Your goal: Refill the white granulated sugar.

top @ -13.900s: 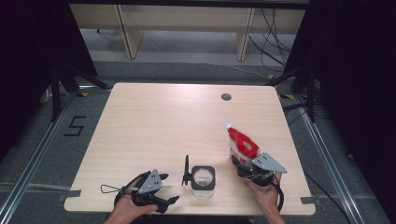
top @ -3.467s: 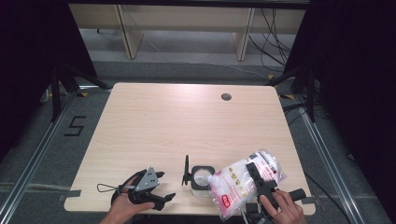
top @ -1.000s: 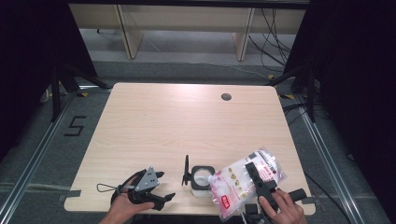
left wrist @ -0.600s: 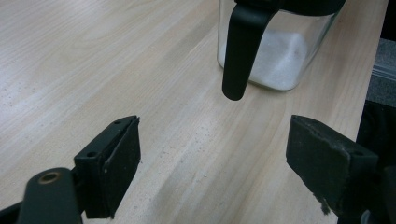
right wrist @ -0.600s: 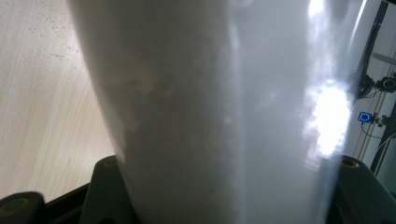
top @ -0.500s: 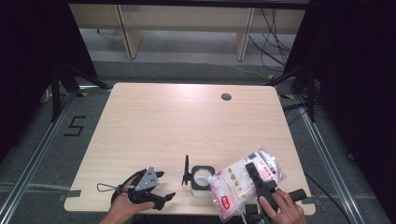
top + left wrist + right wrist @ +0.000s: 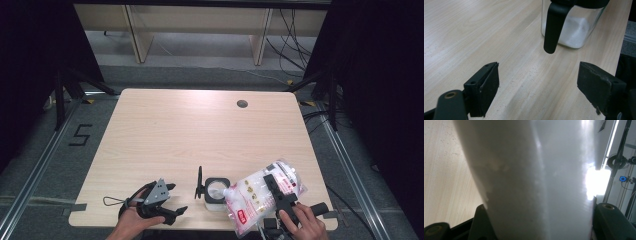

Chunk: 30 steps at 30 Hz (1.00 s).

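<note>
Bag (image 7: pixel 260 197) of white powder sits clamped in the right claw (image 7: pixel 276 190), whose black jaws press both its sides; in the right gripper view the translucent bag (image 7: pixel 534 180) stands between the jaws and blocks most of what lies beyond. The right hand (image 7: pixel 306 222) holds that claw at the bench's near right corner, with the bag tilted so that its spout corner points away from the claw toward the jar (image 7: pixel 216 192), at or just over the jar's rim; whether they touch cannot be told. The jar is a clear, square container with a black rim and some white powder in its bottom, standing just beside the bag on the side away from the right hand. Its black lid (image 7: pixel 199 182) stands swung open, upright on the jar's far side from the bag. The left claw (image 7: pixel 172 202) lies beyond the jar, held low by the left hand (image 7: pixel 132 222) near the bench's front edge, jaws spread wide and empty. In the left gripper view the jar (image 7: pixel 574 27) stands ahead of the parted jaws, a black handle (image 7: pixel 554 27) hanging down its side, with bare bench (image 7: pixel 474 37) between jaws and jar.
</note>
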Available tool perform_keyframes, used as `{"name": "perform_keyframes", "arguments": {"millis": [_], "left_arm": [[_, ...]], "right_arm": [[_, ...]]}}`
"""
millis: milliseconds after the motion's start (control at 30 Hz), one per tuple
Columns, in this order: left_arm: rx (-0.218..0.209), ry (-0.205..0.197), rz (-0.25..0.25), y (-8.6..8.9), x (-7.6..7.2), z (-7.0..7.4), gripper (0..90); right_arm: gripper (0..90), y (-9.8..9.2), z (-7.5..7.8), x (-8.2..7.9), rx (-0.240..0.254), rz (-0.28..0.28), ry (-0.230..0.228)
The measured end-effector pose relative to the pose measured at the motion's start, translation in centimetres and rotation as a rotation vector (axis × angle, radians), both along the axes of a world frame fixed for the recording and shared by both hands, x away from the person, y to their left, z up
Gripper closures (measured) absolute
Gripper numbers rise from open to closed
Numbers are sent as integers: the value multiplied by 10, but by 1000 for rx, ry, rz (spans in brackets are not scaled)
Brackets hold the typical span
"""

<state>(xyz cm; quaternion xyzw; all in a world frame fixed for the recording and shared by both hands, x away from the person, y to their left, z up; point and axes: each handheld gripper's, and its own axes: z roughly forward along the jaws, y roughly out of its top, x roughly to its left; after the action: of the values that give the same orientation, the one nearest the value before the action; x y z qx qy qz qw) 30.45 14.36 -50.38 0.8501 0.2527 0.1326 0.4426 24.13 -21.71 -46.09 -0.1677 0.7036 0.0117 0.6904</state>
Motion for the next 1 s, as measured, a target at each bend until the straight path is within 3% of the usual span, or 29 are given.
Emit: {"name": "perform_keyframes", "arguments": {"millis": [467,633,733,1000], "left_arm": [[5,2,-3,0,0,-1,175],[-2,4,0,0,0,-1,175],[26,1,-2,2,1,1,175],[28,5,-10,2,1,0,174]], "right_arm": [[458,1,3,0,-2,16,-18],[459,-1,3,0,30,5,-13],[459,-2,4,0,21,-3,-16],[460,-1,4,0,24,-1,-17]]}}
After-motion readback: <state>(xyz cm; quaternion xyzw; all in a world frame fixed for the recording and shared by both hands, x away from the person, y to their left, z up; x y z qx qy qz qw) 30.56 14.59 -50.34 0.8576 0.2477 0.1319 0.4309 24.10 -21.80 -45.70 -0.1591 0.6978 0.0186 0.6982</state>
